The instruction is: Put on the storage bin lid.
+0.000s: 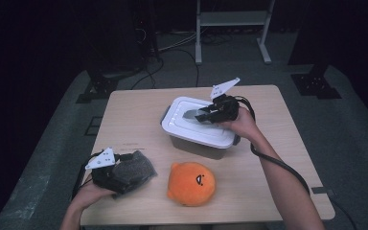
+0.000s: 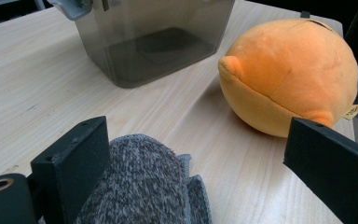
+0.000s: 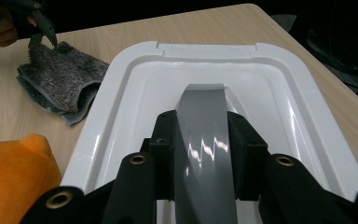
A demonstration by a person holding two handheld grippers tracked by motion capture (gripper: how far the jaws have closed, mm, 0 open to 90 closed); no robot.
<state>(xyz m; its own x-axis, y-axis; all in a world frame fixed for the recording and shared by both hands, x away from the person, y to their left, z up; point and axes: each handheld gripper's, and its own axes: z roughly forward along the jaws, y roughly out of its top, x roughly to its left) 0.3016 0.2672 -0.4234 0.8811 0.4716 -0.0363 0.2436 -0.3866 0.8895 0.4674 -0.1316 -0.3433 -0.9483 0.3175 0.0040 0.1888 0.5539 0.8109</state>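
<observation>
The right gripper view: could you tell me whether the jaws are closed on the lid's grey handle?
Yes, the right gripper clamps the grey handle of the white lid.

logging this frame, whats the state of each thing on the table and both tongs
storage box: upright, lid on
white lid: seated on the box, grey handle clamped by the right tongs
right tongs: shut on the handle
grey knit cloth: folded, lying on the table
left tongs: open, cloth between the jaws
orange plush toy: resting on the table, untouched
</observation>
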